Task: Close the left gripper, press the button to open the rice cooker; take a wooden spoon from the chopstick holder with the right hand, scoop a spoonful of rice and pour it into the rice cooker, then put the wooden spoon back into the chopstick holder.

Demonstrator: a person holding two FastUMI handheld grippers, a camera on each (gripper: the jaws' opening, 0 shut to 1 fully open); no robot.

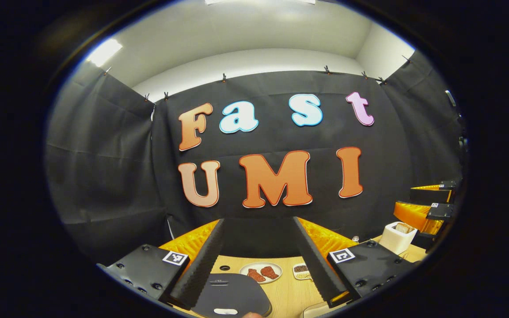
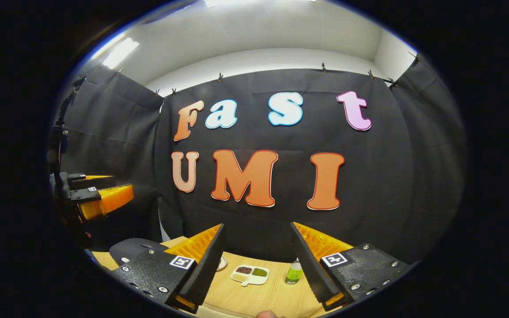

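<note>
The dark grey rice cooker (image 1: 232,291) sits low in the left gripper view, lid down, just below and between the fingers of my left gripper (image 1: 259,221), which is open and empty. The white chopstick holder (image 1: 397,237) stands at the right with a wooden piece (image 1: 404,228) showing at its top. Beside it hovers my right gripper (image 1: 429,204). In the right gripper view, my right gripper (image 2: 258,225) is open and holds nothing. A divided dish of grains (image 2: 250,274) lies ahead on the wooden table (image 2: 263,296). The rice cooker (image 2: 131,249) and left gripper (image 2: 100,193) are at the left.
A plate with red pieces (image 1: 261,272) lies behind the cooker, with the grain dish (image 1: 301,270) to its right. A green can (image 2: 294,271) stands right of the grain dish. The black cloth wall closes off the back of the table.
</note>
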